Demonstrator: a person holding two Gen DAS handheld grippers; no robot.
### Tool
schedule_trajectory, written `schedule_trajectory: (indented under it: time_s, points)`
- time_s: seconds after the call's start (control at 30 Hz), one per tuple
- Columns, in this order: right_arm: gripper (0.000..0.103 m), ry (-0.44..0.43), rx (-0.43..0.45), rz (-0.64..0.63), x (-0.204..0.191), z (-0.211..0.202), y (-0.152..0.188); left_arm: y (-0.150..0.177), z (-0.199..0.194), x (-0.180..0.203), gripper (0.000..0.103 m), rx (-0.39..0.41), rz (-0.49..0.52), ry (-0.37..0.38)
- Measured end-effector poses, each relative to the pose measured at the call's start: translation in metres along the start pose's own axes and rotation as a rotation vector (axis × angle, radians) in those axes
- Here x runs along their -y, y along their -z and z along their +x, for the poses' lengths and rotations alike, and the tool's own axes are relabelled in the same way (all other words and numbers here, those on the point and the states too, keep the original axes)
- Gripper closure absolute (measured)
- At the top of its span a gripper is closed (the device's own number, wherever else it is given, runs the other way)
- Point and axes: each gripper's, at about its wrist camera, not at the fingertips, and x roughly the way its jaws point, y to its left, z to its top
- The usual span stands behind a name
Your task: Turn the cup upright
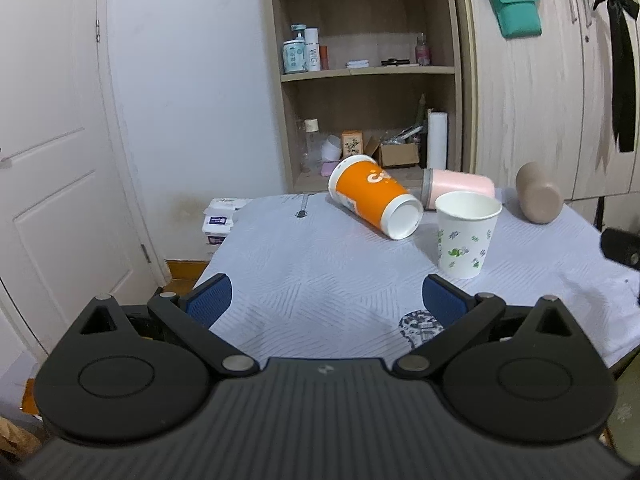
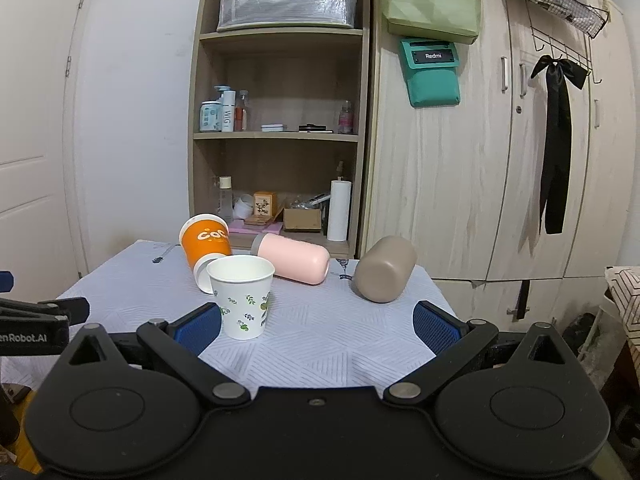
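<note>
On the table point(image 2: 320, 344), the orange cup point(image 2: 205, 245) lies on its side near the far edge. The white paper cup point(image 2: 243, 298) stands upright just in front of it. Next lie a pink bottle point(image 2: 296, 258) and a brown cup point(image 2: 385, 276). The left gripper point(image 1: 325, 300) and the right gripper point(image 2: 317, 322) both have their fingers wide apart, holding nothing.
</note>
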Motion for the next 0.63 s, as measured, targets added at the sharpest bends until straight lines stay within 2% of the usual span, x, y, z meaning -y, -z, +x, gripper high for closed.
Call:
schedule_trajectory:
  time_s: [0.27, 0.63]
  points:
    - [0.000, 0.005, -0.007, -0.007, -0.0007, 0.0013, 0.0019, 0.0041, 0.0025, 0.0019, 0.000, 0.024, 0.030, -0.054]
    - [0.000, 0.009, -0.012, -0.009, 0.0008, 0.0014, 0.0027, 0.0013, -0.0034, -0.0026, 0.000, 0.018, 0.010, -0.003]
